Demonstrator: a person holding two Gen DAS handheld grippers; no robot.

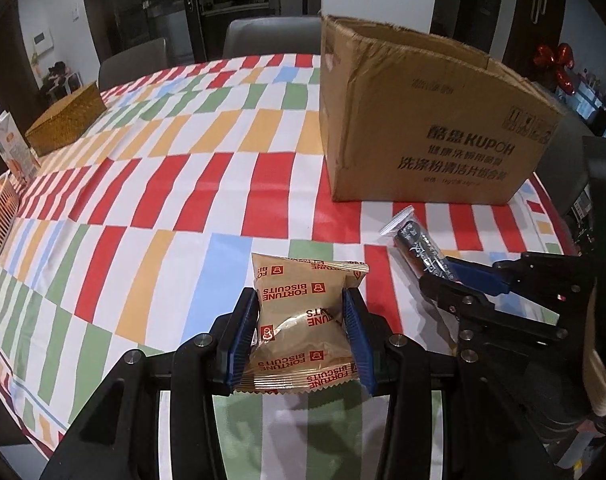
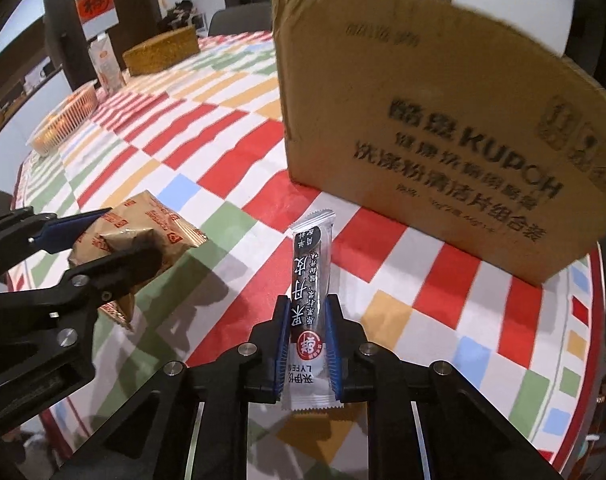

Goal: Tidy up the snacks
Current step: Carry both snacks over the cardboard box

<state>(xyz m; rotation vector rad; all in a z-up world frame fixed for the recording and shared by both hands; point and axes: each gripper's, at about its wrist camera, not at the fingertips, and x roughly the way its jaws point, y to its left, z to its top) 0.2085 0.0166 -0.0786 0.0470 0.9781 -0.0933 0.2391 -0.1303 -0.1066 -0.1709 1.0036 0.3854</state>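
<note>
Gold biscuit packet point(image 1: 303, 320) clamped in left tongs point(image 1: 301, 300) | dark snack stick point(image 2: 308, 300) clamped in right tongs point(image 2: 306, 308) | cardboard box point(image 1: 423, 120) stood beyond on table point(image 1: 163, 200)

The right hand-held gripper point(image 2: 306, 334) clamps a dark snack stick point(image 2: 308, 296) above the checkered bench point(image 2: 239, 184). At left, the left hand-held gripper point(image 2: 115, 236) grips a tan biscuit packet point(image 2: 155, 220). A cardboard box point(image 2: 423, 120) stands just behind.
</note>
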